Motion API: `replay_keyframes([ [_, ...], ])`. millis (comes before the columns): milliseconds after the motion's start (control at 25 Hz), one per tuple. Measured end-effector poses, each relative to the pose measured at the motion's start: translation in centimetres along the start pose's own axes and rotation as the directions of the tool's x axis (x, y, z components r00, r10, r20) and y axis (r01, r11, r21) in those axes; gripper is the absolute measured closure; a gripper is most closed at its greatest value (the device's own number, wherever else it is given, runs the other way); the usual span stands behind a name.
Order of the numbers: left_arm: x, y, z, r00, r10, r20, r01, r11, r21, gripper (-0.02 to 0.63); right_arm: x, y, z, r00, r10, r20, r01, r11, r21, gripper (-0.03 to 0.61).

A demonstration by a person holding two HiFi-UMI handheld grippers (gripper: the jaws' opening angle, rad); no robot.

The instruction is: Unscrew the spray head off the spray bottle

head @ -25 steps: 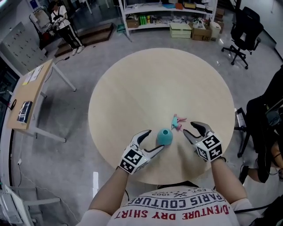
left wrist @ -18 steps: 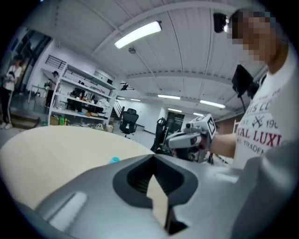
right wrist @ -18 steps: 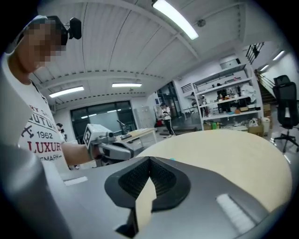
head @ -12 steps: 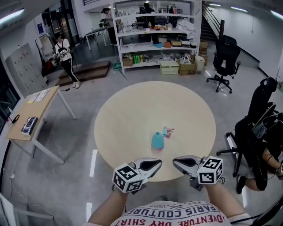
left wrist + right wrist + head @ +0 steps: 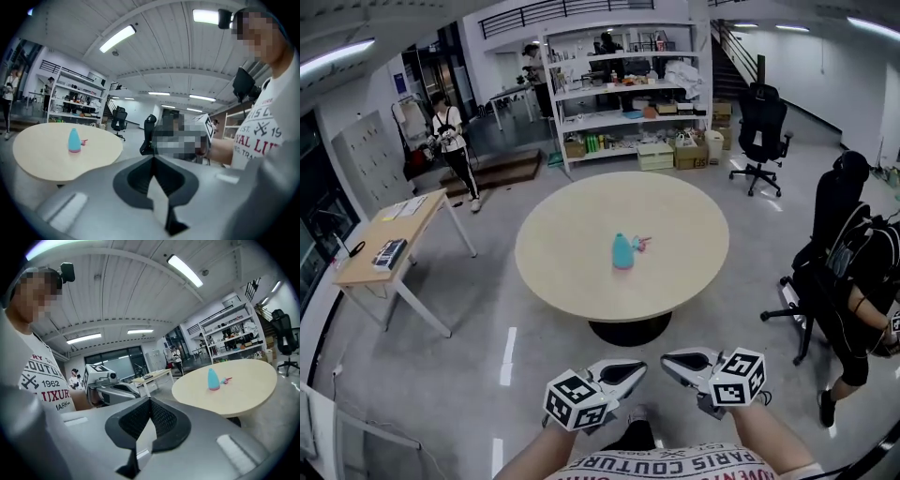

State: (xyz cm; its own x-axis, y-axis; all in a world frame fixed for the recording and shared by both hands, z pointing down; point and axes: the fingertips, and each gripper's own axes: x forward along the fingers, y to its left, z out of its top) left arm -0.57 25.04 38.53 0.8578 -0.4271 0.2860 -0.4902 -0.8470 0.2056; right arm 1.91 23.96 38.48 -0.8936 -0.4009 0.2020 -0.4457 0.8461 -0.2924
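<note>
Both pairs of tongs are now hanging well back from the round surface, whereas a second ago they were flanking the bottle with their jaws spread; the surface is now lying far ahead in the head view. The left tongs (image 5: 634, 372) are pressing their jaws together on nothing, and the left gripper view is showing the two dark pads meeting along one line. The right tongs (image 5: 669, 359) are likewise pressing shut and carrying nothing, their tips pointing inward toward the left pair, near it but not touching. Each marker cube is riding at the outer end, above the person's forearms and white printed shirt. Out on the surface (image 5: 675, 211) the teal spray bottle (image 5: 622, 251) is standing upright near the middle, well apart from both tongs. The pink and teal spray head (image 5: 640, 244) is lying just beside it on the right, off the bottle. Beyond the surface a white shelf unit (image 5: 619, 89) is standing at the far side, a black office chair (image 5: 761, 117) is sitting to its right, a wooden desk (image 5: 398, 239) is standing at the left, a standing person (image 5: 450, 141) is facing it from behind, and a seated person (image 5: 853, 272) in dark clothes is sitting at the right edge.
</note>
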Motion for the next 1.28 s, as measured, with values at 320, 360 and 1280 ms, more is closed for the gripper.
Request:
replay_keyframes([
  [320, -4.0, -7.8, 2.1, 1.0, -0.001, 0.021, 0.0, 0.997, 0.074, 0.612, -5.3, 7.7, 1.1, 0.997, -0.013, 0.072, 0.015, 0.999, -0.033, 0.577],
  [360, -4.4, -8.4, 2.0, 1.0, 0.0, 0.024, -0.002, 0.997, 0.077, 0.612, -5.5, 8.4, 1.1, 0.997, -0.01, 0.074, 0.013, 0.999, -0.037, 0.578],
  [1280, -7.2, -10.7, 1.4, 0.999, 0.028, 0.031, -0.031, 0.996, 0.086, 0.612, -5.3, 12.3, 1.4, 0.997, 0.03, 0.065, -0.026, 0.998, -0.061, 0.578],
])
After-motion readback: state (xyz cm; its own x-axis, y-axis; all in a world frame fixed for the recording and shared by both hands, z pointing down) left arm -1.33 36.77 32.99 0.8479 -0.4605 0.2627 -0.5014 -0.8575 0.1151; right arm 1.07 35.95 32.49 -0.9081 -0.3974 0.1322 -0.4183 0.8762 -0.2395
